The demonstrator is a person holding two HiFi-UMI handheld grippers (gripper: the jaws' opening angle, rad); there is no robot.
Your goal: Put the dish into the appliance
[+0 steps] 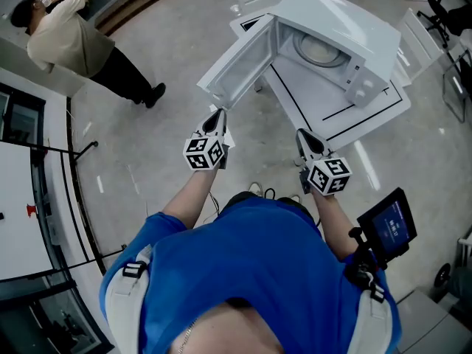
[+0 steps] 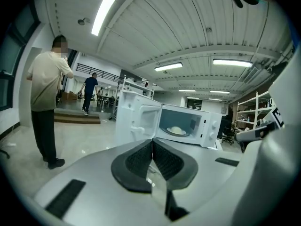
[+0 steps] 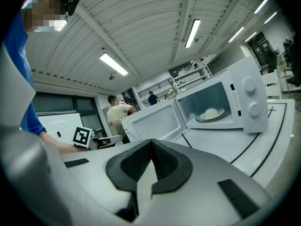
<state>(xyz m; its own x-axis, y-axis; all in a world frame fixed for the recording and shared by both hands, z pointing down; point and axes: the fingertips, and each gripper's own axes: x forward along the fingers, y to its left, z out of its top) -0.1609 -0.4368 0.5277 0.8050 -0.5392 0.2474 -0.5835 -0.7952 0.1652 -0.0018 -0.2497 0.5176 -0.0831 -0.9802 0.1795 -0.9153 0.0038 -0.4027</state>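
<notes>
Pale polished floor [image 1: 177, 43] is spreading through a big hall under a ribbed ceiling with strip lights. A white table [image 1: 354, 124] marked with black lines is carrying a white microwave [image 1: 339, 13], whose door [image 1: 240, 68] is standing swung wide open to the left. The dish [image 1: 322, 49], pale and rounded, is sitting on the turntable inside the microwave's cavity, and it is showing there in both gripper views as well.

The person in the blue top is holding both grippers out in front of the body, short of the table. The left gripper [image 1: 217, 113] is pointing toward the free edge of the door, its jaws pressed together with nothing between them. The right gripper [image 1: 303, 133] is pointing toward the table's front, and its jaws are closed and empty too.

Another person [image 1: 70, 39] in a beige top and dark trousers is standing on the floor off to the left, well apart from the table.
</notes>
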